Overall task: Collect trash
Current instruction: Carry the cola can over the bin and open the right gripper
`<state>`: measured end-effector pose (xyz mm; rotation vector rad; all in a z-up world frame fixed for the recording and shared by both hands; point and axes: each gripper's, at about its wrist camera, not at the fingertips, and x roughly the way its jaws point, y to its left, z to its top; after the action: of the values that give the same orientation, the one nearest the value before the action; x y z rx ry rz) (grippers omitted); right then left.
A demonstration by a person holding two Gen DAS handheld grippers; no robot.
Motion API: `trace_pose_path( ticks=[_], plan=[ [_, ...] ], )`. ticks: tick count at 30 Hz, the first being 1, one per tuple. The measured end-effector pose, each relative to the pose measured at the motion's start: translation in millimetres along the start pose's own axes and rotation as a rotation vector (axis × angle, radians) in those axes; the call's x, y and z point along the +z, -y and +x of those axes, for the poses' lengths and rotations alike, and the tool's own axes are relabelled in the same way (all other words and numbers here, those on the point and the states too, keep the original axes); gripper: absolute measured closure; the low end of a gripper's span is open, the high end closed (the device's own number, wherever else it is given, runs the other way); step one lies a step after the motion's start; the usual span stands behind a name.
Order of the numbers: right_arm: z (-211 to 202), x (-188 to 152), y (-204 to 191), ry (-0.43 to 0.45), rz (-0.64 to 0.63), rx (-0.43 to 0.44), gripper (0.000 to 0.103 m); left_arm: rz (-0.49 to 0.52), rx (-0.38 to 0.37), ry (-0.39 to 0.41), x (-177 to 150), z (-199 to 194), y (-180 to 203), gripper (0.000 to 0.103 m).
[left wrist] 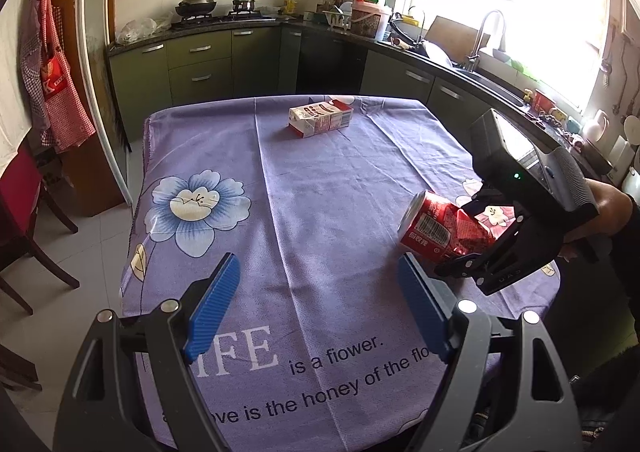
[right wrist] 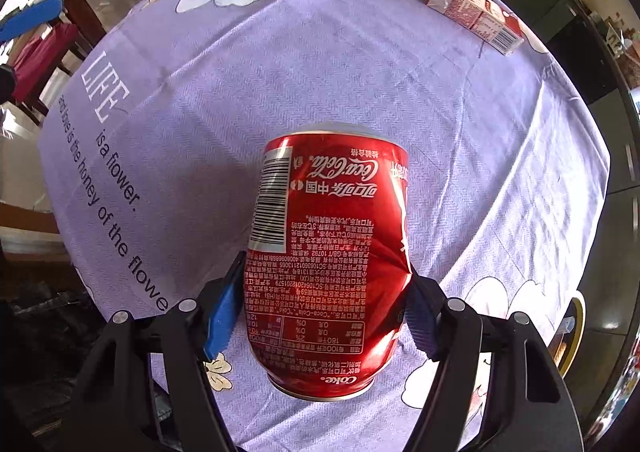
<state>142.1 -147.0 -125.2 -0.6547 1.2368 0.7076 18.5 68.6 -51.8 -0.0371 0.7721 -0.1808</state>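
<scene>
A dented red cola can (right wrist: pixel 328 252) lies between the blue pads (right wrist: pixel 222 312) of my right gripper (right wrist: pixel 326 264), and both pads press on its sides. In the left wrist view the can (left wrist: pixel 444 230) hangs tilted just above the right side of the table, with the right gripper (left wrist: pixel 460 236) and a hand behind it. My left gripper (left wrist: pixel 318 264) stands open over the near part of the purple tablecloth (left wrist: pixel 320 191), nothing between its fingers. A red and white drink carton (left wrist: pixel 320 117) lies on its side at the far end, also seen from the right wrist as the carton (right wrist: pixel 476 17).
Dark wooden chairs with red seats (left wrist: pixel 24 211) stand left of the table. Green kitchen cabinets (left wrist: pixel 200 67) and a counter with a sink (left wrist: pixel 480 67) run behind and along the right. A yellow-rimmed round thing (right wrist: pixel 576 332) sits below the table's right edge.
</scene>
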Motion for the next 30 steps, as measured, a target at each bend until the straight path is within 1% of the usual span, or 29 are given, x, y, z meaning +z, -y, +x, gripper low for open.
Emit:
trace_pose_path(
  ticks=[4, 7, 10, 12, 15, 17, 19, 22, 25, 29, 30],
  plan=[
    [-16, -11, 14, 0.049, 0.049, 0.033, 0.033, 0.009, -0.001, -0.009, 2, 4, 5, 0.026],
    [-35, -25, 38, 0.090, 0.114, 0.042, 0.033, 0.019, -0.005, -0.015, 4, 7, 10, 0.026],
    [-60, -46, 82, 0.128, 0.232, -0.004, 0.033, 0.030, -0.012, -0.025, 6, 12, 17, 0.026],
    [-72, -68, 125, 0.141, 0.347, -0.054, 0.033, 0.037, -0.018, -0.031, 6, 16, 21, 0.026],
    [-78, -105, 194, 0.134, 0.532, -0.113, 0.033, 0.047, -0.035, -0.042, 8, 24, 29, 0.026],
    [-74, -130, 237, 0.111, 0.642, -0.151, 0.033, 0.055, -0.044, -0.049, 9, 29, 35, 0.026],
    [-66, -154, 272, 0.092, 0.739, -0.171, 0.033, 0.069, -0.053, -0.057, 10, 33, 41, 0.026],
    [-46, -181, 311, 0.057, 0.846, -0.189, 0.033, 0.085, -0.055, -0.064, 13, 36, 48, 0.026],
    [-27, -194, 335, 0.027, 0.899, -0.196, 0.033, 0.093, -0.056, -0.067, 15, 37, 52, 0.026],
    [-9, -197, 349, 0.019, 0.918, -0.192, 0.033, 0.103, -0.055, -0.076, 15, 40, 56, 0.026],
    [-8, -197, 351, 0.018, 0.922, -0.210, 0.030, 0.106, -0.056, -0.080, 14, 41, 57, 0.026]
  ],
)
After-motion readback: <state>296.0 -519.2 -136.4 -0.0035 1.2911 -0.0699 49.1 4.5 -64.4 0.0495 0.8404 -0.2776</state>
